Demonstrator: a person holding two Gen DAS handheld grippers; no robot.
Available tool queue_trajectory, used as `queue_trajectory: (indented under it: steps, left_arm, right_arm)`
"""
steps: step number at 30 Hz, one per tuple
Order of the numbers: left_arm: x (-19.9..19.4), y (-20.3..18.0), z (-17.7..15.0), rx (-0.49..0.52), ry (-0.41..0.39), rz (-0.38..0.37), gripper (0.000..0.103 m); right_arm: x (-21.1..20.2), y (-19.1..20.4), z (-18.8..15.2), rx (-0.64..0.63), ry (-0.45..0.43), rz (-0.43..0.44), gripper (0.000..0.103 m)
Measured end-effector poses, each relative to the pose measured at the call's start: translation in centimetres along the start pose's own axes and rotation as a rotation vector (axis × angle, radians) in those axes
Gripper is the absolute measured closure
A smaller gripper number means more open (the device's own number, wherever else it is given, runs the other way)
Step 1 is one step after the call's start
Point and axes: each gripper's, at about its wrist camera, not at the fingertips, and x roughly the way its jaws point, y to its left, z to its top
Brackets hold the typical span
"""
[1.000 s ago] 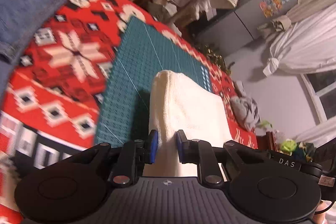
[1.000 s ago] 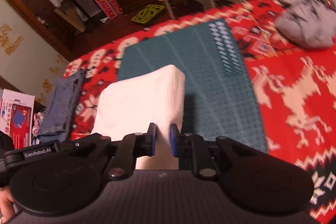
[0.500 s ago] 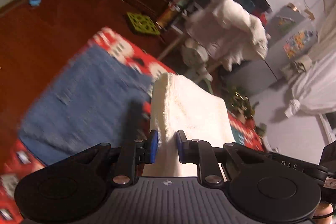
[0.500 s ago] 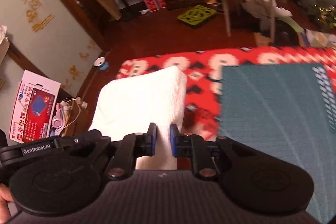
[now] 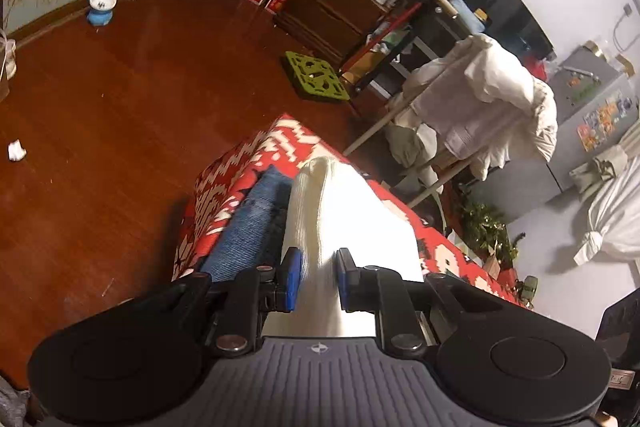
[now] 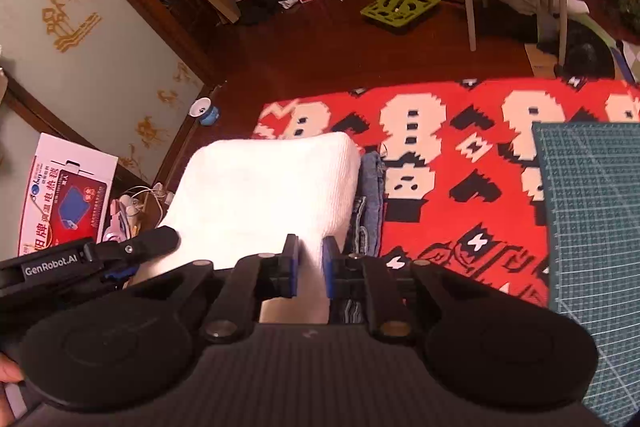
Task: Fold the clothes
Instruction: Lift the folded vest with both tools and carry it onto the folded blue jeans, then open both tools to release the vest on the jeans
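A folded white knitted garment point(image 5: 344, 219) hangs between both grippers, over the left end of the table. My left gripper point(image 5: 317, 281) is shut on its near edge. My right gripper point(image 6: 308, 269) is shut on the same white garment point(image 6: 264, 195) at its other near corner. Folded blue jeans point(image 5: 250, 227) lie on the red patterned tablecloth point(image 5: 216, 195) right under the garment; in the right wrist view only a strip of the jeans point(image 6: 370, 203) shows past the white cloth. The left gripper's body point(image 6: 100, 255) shows at the left of the right wrist view.
A green cutting mat point(image 6: 592, 211) covers the table to the right. Past the table edge lies dark wooden floor point(image 5: 100, 107) with a green stool point(image 5: 318, 77) and a small blue bowl point(image 5: 102, 7). A drying rack with white laundry point(image 5: 480, 99) stands behind.
Both grippers have carried the white garment left, from over the green mat to over the jeans at the table's left end. The grip has not changed.
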Motion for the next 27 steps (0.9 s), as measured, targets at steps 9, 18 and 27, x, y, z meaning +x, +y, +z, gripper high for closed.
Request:
queue_trajectory:
  steps: [9,18,27]
  left_arm:
    - [0.3,1.9,-0.8,-0.034,0.001,-0.020,0.082]
    - [-1.8,1.3,-2.6,0.030,0.019,0.029,0.080]
    - [-4.8,1.0,-6.8,0.118,0.037,0.117,0.080]
  right_arm:
    - [0.2,-0.3,-2.0,0.008,-0.037,-0.008,0.085]
    - [-2.3,-0.8,-5.5,0.058,-0.038,0.013,0.084]
    - [-5.5,-0.8,-11.5,0.043,-0.020,0.032,0.087]
